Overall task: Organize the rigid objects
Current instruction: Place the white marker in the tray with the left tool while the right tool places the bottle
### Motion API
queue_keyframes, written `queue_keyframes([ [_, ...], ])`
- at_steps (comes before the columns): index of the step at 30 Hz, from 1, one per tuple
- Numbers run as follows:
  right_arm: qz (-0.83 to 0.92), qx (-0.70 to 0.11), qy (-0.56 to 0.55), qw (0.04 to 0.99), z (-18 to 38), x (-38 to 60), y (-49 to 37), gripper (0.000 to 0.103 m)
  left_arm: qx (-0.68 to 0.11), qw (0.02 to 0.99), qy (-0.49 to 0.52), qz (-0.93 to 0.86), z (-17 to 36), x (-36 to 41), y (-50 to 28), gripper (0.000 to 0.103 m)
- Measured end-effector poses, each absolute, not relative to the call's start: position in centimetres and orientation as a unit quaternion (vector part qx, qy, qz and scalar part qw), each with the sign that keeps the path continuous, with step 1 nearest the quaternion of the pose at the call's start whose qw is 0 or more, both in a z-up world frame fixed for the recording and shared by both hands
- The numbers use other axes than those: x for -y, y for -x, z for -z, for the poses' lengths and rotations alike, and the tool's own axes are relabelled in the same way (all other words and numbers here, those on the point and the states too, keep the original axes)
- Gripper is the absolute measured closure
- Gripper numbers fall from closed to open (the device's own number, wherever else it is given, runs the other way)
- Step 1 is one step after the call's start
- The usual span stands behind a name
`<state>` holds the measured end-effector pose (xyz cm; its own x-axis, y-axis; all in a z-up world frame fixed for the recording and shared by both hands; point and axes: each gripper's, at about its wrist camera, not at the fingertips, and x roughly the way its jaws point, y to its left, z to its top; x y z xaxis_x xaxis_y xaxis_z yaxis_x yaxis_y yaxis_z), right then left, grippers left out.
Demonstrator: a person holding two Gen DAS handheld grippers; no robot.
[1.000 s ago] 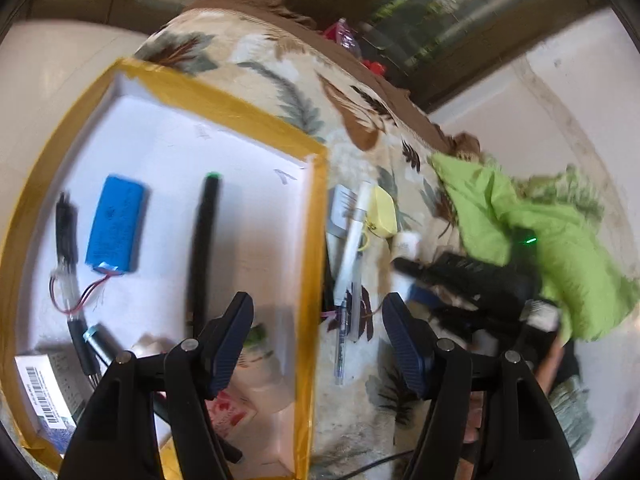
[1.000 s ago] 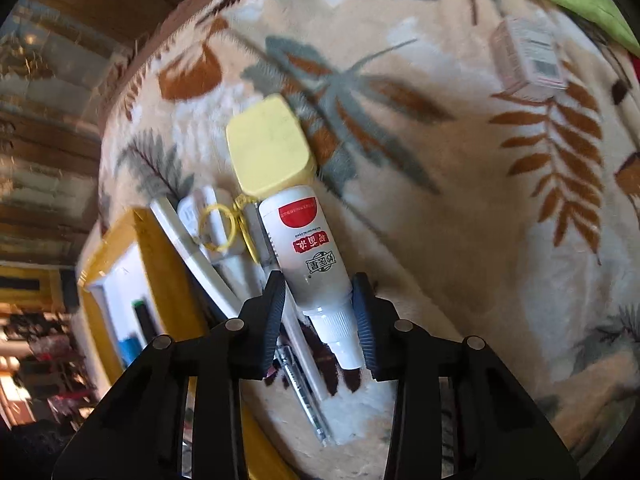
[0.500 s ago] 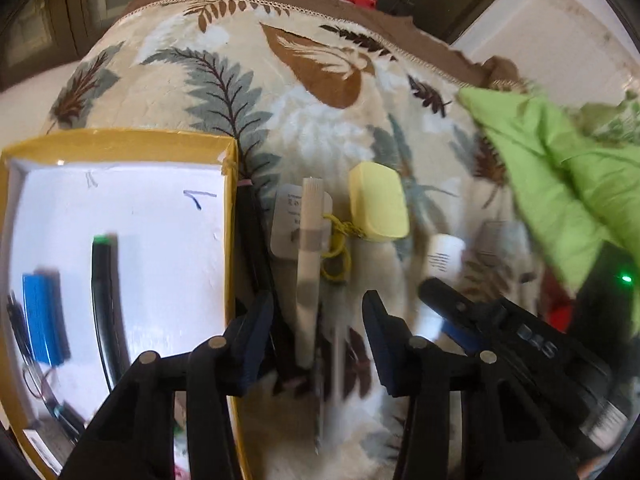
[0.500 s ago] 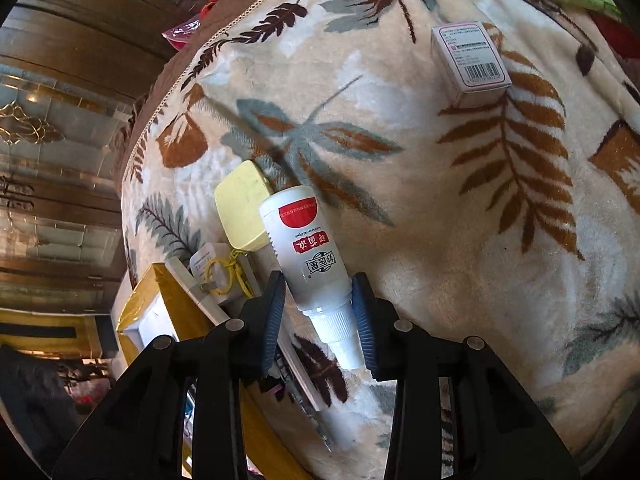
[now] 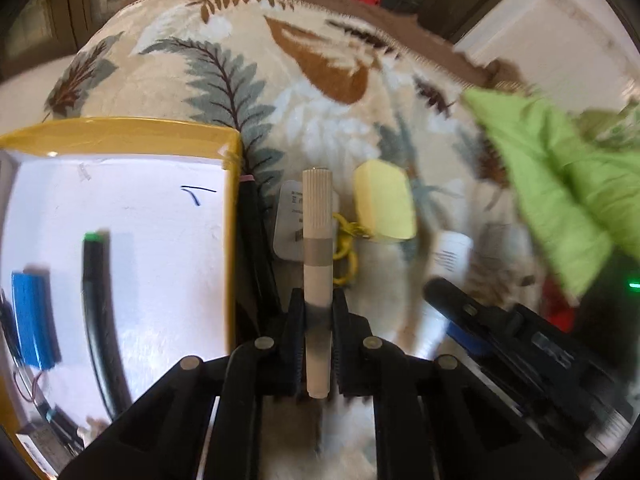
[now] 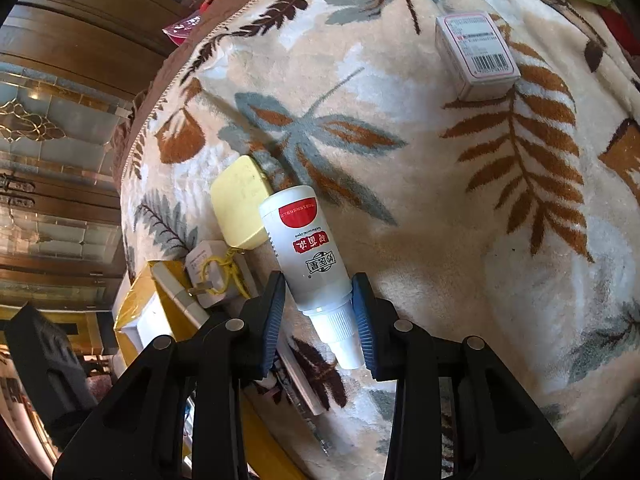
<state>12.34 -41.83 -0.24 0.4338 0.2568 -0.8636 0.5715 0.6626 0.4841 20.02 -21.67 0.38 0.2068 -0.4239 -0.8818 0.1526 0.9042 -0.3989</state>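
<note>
Now both tongs point steeply down: left tongs (image 5: 318, 316) clamp the white marker (image 5: 317, 236).

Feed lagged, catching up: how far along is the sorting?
Done: the blue battery and black pen lie in the yellow-rimmed box. In hand: left gripper shut on the white marker; right gripper holds the white bottle. Left on the blanket: yellow case, plug, small carton.
</note>
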Motion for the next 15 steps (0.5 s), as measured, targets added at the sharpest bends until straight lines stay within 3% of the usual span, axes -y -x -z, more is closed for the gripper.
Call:
queue_keyframes([
  [8, -0.024, -0.456, -0.365, 0.811, -4.2, 37.7, -12.9, 0.069, -0.549, 0.788, 0.182, 0.213, -6.7, 10.6, -15.8, 0.092],
  [15, -0.145, -0.48, -0.312, 0.807, -5.0, 30.1, -14.2, 0.069, -0.553, 0.801, 0.193, 0.123, -2.6, 3.5, -14.2, 0.092],
])
